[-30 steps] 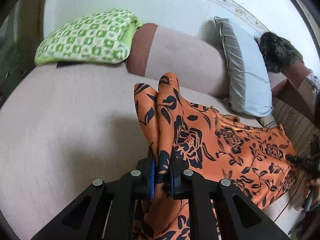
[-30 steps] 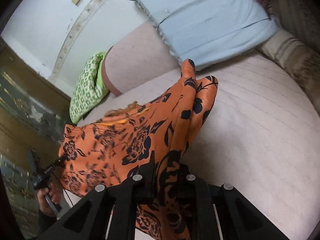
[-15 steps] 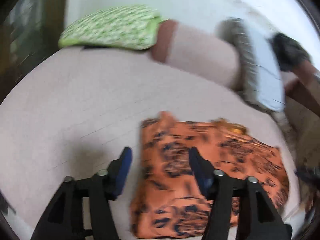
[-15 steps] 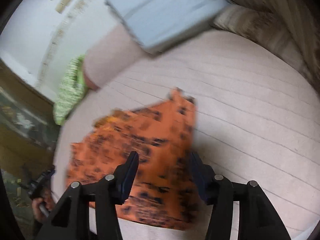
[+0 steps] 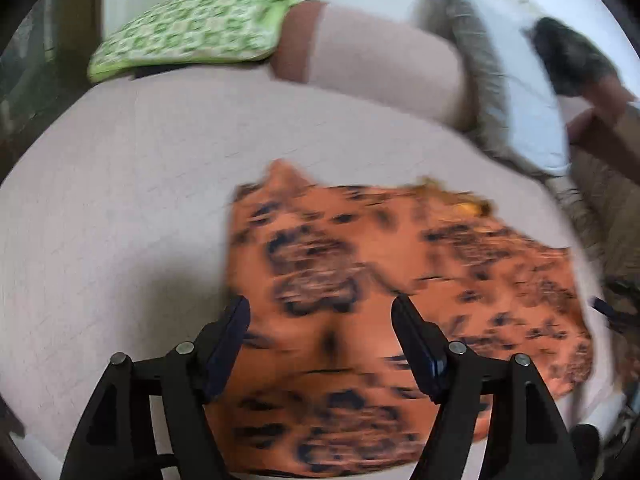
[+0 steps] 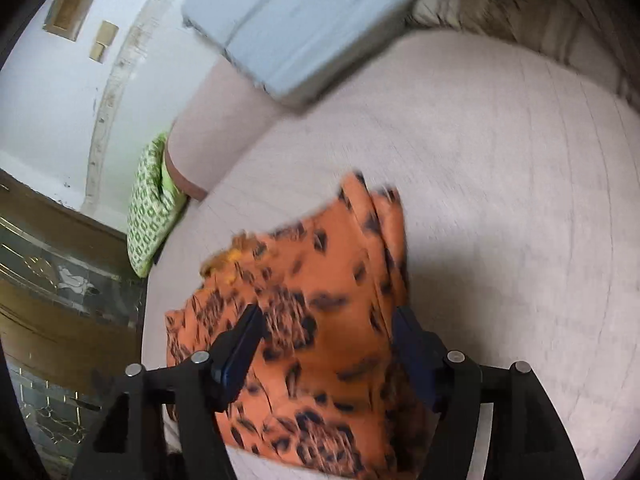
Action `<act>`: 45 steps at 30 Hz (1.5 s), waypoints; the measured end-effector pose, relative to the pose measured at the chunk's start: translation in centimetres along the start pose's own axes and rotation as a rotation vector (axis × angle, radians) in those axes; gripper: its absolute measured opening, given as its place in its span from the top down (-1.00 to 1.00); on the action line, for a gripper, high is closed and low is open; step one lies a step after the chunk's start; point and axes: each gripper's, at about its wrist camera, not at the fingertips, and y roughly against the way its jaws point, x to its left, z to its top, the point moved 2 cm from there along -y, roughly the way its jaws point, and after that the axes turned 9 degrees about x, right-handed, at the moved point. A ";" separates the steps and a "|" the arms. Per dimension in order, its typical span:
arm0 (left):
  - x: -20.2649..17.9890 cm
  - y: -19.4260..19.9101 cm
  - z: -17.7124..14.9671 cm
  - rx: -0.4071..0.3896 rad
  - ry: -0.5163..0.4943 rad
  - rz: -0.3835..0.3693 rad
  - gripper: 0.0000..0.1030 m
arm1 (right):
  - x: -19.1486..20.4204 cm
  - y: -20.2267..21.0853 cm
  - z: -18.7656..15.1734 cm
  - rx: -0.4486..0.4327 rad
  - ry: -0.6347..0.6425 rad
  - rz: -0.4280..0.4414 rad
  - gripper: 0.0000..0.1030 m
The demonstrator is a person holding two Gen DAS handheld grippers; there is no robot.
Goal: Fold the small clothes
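An orange garment with a black flower print (image 5: 360, 280) lies flat on the pale pink bed cover (image 5: 120, 200). It also shows in the right wrist view (image 6: 320, 320). My left gripper (image 5: 320, 336) is open and empty, hovering over the garment's near left part. My right gripper (image 6: 328, 344) is open and empty, hovering over the garment's right edge. Both views are blurred by motion.
A green patterned pillow (image 5: 192, 32) and a pink bolster (image 5: 380, 64) lie at the head of the bed. A light blue pillow (image 6: 304, 20) leans at the back. A striped blanket (image 6: 520, 12) lies at the far right. A dark wooden door (image 6: 48, 280) is left of the bed.
Both grippers were shut on pinched-up folds of the garment a second ago. They opened, let it drop flat on the bed, and pulled back above it.
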 end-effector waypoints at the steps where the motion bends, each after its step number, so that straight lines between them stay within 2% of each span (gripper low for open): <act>1: -0.9 -0.1 -0.1 0.001 -0.016 -0.024 -0.49 | -0.4 -1.3 1.1 0.016 -0.005 -0.036 -0.37; 3: -3.2 -0.7 -0.4 -0.010 -0.066 -0.059 -0.50 | -1.7 -4.3 2.3 0.084 -0.031 -0.064 -0.37; 5: -4.4 -2.4 -0.5 0.004 -0.107 -0.045 -0.51 | -2.7 -5.0 2.8 0.113 -0.055 -0.053 -0.32; 6: -4.8 -3.6 -0.9 0.032 -0.115 -0.011 -0.51 | -2.0 -4.8 3.0 0.093 -0.022 -0.054 0.32; 7: -4.9 -4.6 -1.4 0.060 -0.109 0.004 -0.51 | -1.2 -4.2 3.2 0.079 -0.006 -0.039 0.80; 10: -5.0 -5.3 -1.6 0.024 -0.108 0.026 -0.51 | 1.6 -3.4 3.2 0.039 0.098 -0.125 0.80; 12: -5.1 -5.7 -1.4 0.034 -0.105 0.037 -0.52 | 0.4 -4.3 3.0 0.069 0.089 -0.232 0.74; 13: -4.9 -5.9 -1.3 0.033 -0.104 0.038 -0.54 | -0.6 -5.8 2.7 0.110 0.059 -0.277 0.46; 15: -4.9 -5.9 -1.3 0.032 -0.112 0.035 -0.54 | -1.4 -4.8 2.2 0.051 -0.039 -0.197 0.38; 16: -4.9 -5.9 -1.4 0.026 -0.117 0.032 -0.54 | -1.3 -4.0 1.9 0.040 -0.057 -0.186 -0.11; 17: -4.5 -6.2 -1.6 0.024 -0.115 0.032 -0.54 | -1.0 -3.2 1.5 0.023 -0.054 -0.190 -0.39; 18: -4.4 -6.1 -1.8 0.022 -0.108 0.032 -0.54 | -0.2 -1.9 0.5 -0.010 -0.028 -0.219 -0.48; 23: -4.2 -5.6 -2.3 0.018 -0.077 0.014 -0.59 | 0.2 0.4 -3.6 0.035 -0.010 -0.221 -0.48; 27: -3.6 -5.0 -2.5 0.017 -0.049 -0.004 -0.59 | -1.3 0.2 -7.8 0.100 -0.062 -0.207 -0.48; 31: -3.3 -4.8 -2.6 0.015 -0.035 -0.015 -0.59 | -1.7 0.1 -9.7 0.104 -0.055 -0.181 -0.46; 32: -3.3 -4.9 -2.6 0.014 -0.033 -0.014 -0.59 | -1.1 -0.2 -9.8 0.124 -0.042 -0.143 -0.35; 33: -3.4 -4.9 -2.6 0.012 -0.035 -0.011 -0.59 | -0.9 0.2 -9.7 0.138 -0.026 -0.141 0.25; 34: -3.4 -4.9 -2.6 0.012 -0.038 -0.009 -0.59 | -0.2 0.2 -9.7 0.138 0.001 -0.171 0.51; 36: -3.6 -5.0 -2.6 0.011 -0.049 0.002 -0.60 | 0.4 0.9 -9.6 0.116 0.023 -0.209 0.65; 38: -3.7 -5.1 -2.7 0.011 -0.063 0.010 -0.60 | -0.5 0.9 -9.9 0.100 0.002 -0.260 0.69; 39: -3.7 -5.1 -2.7 0.011 -0.070 0.016 -0.60 | -1.7 0.1 -10.4 0.124 -0.014 -0.323 0.71; 41: -3.9 -5.1 -2.9 0.011 -0.084 0.027 -0.61 | -1.9 -0.1 -10.6 0.119 -0.014 -0.334 0.70; 44: -4.0 -5.2 -2.9 0.010 -0.098 0.039 -0.61 | -0.3 0.7 -10.4 0.108 0.004 -0.298 0.60; 45: -4.0 -5.2 -2.9 0.011 -0.099 0.041 -0.61 | 0.1 1.2 -10.2 0.094 0.012 -0.319 0.59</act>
